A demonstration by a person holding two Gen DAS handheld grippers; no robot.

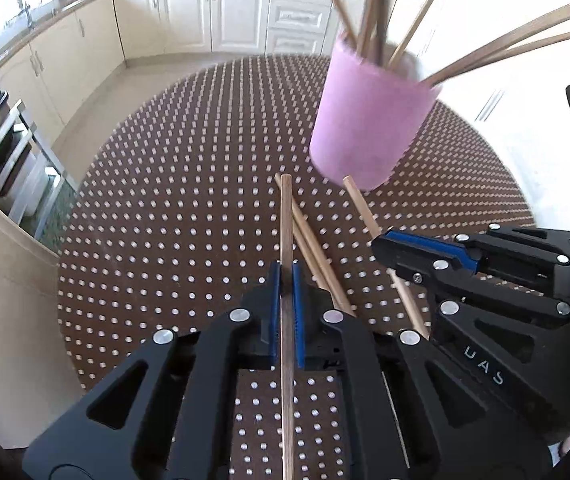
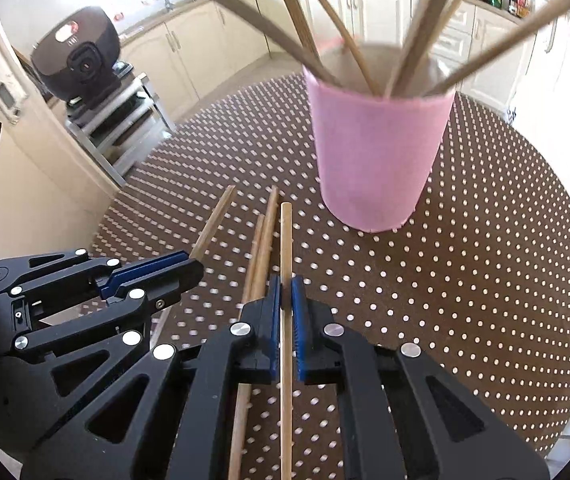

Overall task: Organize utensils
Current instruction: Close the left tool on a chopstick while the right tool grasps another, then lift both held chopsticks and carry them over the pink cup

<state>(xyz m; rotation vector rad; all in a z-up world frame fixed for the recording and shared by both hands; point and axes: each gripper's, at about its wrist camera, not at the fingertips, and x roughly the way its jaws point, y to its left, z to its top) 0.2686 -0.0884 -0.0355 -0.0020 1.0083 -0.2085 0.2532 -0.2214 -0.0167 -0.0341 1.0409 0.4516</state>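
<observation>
Chopsticks in both tools, cup waiting: left tool (image 1: 287, 276) clamped almost fully closed on one wooden chopstick (image 1: 286, 216), right tool (image 2: 286, 290) clamped the same way on another chopstick (image 2: 286, 240), each stick running straight out between the blue pads and back under the tool body. Ahead and slightly right of both tools, pink cup (image 2: 377, 152) upright on the dotted tabletop (image 2: 485, 280), already bristling with sticks fanned out over its rim. Between the two tools, loose pair of chopsticks (image 2: 263, 236) flat on the tabletop, just beside the right tool's stick and apart from the cup's base. Likely step in hand: lifting both sticks clear for the drop into the cup. Best handled one tool at a time, probably, since the two tools sit close together and the cup mouth is narrow. Worth raising each tip well above the rim, tilting the stick steeply downward, threading it into a gap among the fanned sticks and releasing only once the tip is inside. Risks as judged: nudging the leaning sticks, tipping the light-looking cup, or dragging the loose pair along.
</observation>
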